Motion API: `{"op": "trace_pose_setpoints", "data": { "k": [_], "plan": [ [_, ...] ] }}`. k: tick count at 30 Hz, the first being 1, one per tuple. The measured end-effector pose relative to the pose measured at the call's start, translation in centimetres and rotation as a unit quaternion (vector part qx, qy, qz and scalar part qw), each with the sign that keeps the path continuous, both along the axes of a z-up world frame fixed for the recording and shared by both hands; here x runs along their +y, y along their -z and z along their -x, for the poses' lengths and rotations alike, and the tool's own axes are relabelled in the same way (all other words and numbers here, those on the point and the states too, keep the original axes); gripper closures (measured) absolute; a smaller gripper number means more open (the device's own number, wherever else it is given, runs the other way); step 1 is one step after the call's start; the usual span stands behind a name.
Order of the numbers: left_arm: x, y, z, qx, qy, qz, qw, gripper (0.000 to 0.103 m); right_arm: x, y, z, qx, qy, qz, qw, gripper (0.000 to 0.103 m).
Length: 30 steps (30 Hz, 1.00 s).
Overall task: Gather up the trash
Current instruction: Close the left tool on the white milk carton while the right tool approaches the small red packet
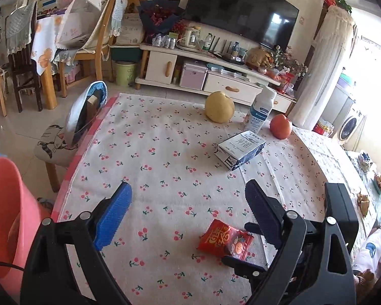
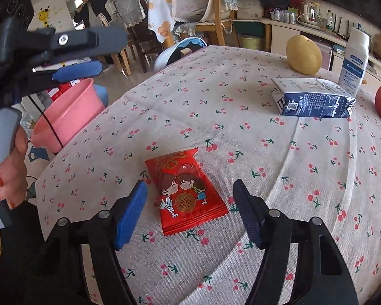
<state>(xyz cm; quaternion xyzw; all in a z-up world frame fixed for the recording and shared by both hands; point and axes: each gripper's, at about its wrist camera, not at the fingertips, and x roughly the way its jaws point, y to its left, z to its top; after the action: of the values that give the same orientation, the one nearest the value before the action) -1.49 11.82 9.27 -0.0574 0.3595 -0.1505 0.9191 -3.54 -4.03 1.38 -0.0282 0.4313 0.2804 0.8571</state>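
The right tool (image 2: 190,212) is hovering with its jaws spread wide around the red snack packet (image 2: 186,190) lying flat on the desk (image 2: 241,76). The left tool (image 1: 188,213) is also gaping wide, beside the pink bin (image 1: 5,211).

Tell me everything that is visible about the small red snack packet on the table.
The small red foil-like snack packet is sealed, with crimped ends. It is printed with two cartoon children, gold characters and a round gold emblem. It lies flat on the cherry-print tablecloth, slightly puffed. The open right gripper has a finger on each side of it, neither visibly touching it. Nothing else touches the packet.
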Motion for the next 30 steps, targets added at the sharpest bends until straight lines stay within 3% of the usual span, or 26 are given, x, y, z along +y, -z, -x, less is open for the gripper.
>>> {"op": "trace_pose_setpoints", "data": {
  "k": [2, 8, 9, 10, 14, 20, 21, 23, 30],
  "plan": [
    [-0.6, 0.3, -1.1, 0.002, 0.013, -0.008, 0.9999, 0.012, 0.3, 0.0, 0.0, -0.004, -0.004, 0.010, 1.000, 0.049],
    [-3.9, 1.4, -4.3, 0.002, 0.064, -0.028, 0.9976, 0.012, -0.9, -0.7, 0.7, -0.013, 0.018, 0.000, 1.000, 0.061],
    [-4.6, 1.5, -4.7, 0.000, 0.074, -0.035, 0.9966, 0.012, -1.5, -0.9, 0.7, -0.007, 0.027, -0.008, 1.000, 0.068],
    [-5.4, 1.6, -5.3, -0.003, 0.088, -0.044, 0.9951, 0.012, -2.3, -1.0, 0.6, 0.003, 0.038, -0.021, 0.999, 0.092],
    [-8.1, 2.2, -7.3, -0.010, 0.131, -0.073, 0.9887, 0.012, -5.7, -1.1, 0.5, 0.034, 0.089, -0.036, 0.995, 0.092],
    [-12.1, 4.2, -10.7, 0.023, 0.177, -0.073, 0.9813, 0.012, -8.9, -2.3, 0.2, 0.036, 0.122, -0.063, 0.990, 0.087],
    [-12.8, 4.7, -11.0, 0.028, 0.184, -0.076, 0.9796, 0.012, -9.3, -2.5, 0.4, 0.036, 0.122, -0.071, 0.989, 0.084],
    [-14.5, 5.8, -12.0, 0.042, 0.196, -0.087, 0.9759, 0.012, -9.6, -2.8, 0.7, 0.035, 0.121, -0.081, 0.989, 0.065],
    [-18.8, 7.0, -14.5, 0.043, 0.216, -0.134, 0.9661, 0.012, -10.2, -3.1, 0.8, 0.036, 0.118, -0.089, 0.988, 0.060]
  ]
}}
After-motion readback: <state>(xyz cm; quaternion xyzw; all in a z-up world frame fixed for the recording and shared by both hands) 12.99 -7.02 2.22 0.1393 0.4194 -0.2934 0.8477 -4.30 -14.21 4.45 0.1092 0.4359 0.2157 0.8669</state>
